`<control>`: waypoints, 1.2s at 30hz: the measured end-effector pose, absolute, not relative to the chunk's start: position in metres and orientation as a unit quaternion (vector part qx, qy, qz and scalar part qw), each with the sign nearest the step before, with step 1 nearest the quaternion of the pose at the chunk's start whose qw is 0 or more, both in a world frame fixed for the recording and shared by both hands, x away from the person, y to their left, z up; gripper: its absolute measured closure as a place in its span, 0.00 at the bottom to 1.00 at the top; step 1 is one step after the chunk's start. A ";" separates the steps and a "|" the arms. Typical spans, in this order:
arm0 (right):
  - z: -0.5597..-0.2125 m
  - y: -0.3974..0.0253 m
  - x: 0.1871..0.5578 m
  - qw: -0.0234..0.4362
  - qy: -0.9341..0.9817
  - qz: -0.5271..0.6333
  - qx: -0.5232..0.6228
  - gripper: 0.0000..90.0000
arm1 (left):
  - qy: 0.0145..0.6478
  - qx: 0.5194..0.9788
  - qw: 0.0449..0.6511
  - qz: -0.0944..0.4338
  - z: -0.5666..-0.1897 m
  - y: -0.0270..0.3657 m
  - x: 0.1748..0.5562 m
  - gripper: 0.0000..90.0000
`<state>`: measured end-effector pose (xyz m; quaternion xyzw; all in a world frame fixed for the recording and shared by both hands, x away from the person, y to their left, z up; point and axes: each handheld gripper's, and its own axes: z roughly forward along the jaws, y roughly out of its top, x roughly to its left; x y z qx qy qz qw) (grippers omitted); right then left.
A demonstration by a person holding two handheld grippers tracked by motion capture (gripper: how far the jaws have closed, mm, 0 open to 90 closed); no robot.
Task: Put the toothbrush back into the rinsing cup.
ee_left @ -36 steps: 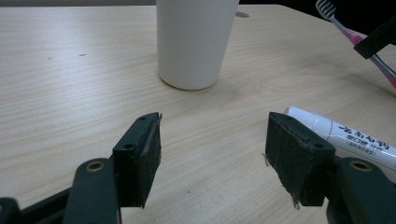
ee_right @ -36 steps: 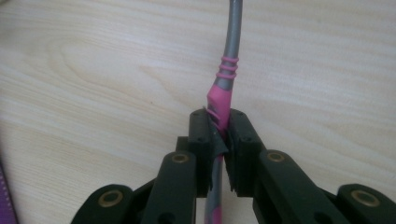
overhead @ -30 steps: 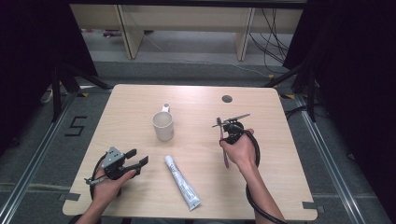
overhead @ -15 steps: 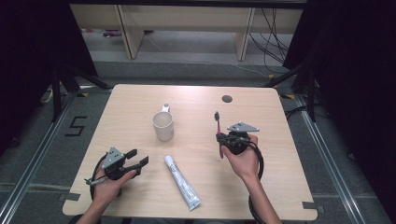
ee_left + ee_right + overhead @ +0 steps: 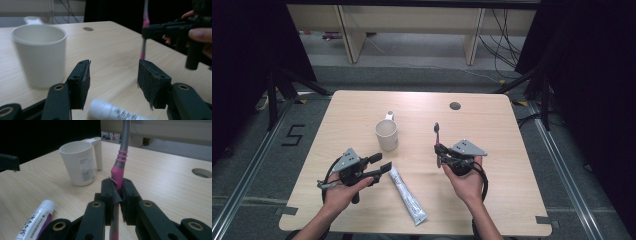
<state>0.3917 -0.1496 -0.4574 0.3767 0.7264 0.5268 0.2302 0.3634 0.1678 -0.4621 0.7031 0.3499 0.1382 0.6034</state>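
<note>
Our right gripper [image 5: 439,152] pinches the pink toothbrush [image 5: 437,137] upright over the table's [image 5: 512,150] middle. Our left gripper [image 5: 379,164] hangs spread near the front-left edge, the toothpaste tube [image 5: 408,196] just beside it. The white cup [image 5: 387,135] stands between them, farther back.

mug [image 5: 387,135] left of toothbrush [image 5: 437,137], tube [image 5: 407,195] between — nearer

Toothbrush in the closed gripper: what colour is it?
Toothbrush: pink and grey, clearest in the right gripper view.
</note>
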 end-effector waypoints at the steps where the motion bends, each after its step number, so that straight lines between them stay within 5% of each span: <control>1: -0.457 -0.147 0.390 0.222 0.725 0.531 0.378 0.91 | 0.346 0.702 0.608 0.132 -0.458 0.162 0.366 0.49; 17: -0.454 -0.114 0.384 0.235 0.724 0.550 0.344 0.91 | 0.316 0.709 0.622 0.105 -0.422 0.105 0.401 0.56; 36: -0.455 -0.096 0.380 0.231 0.725 0.557 0.333 0.91 | 0.317 0.700 0.630 0.110 -0.427 0.098 0.411 0.84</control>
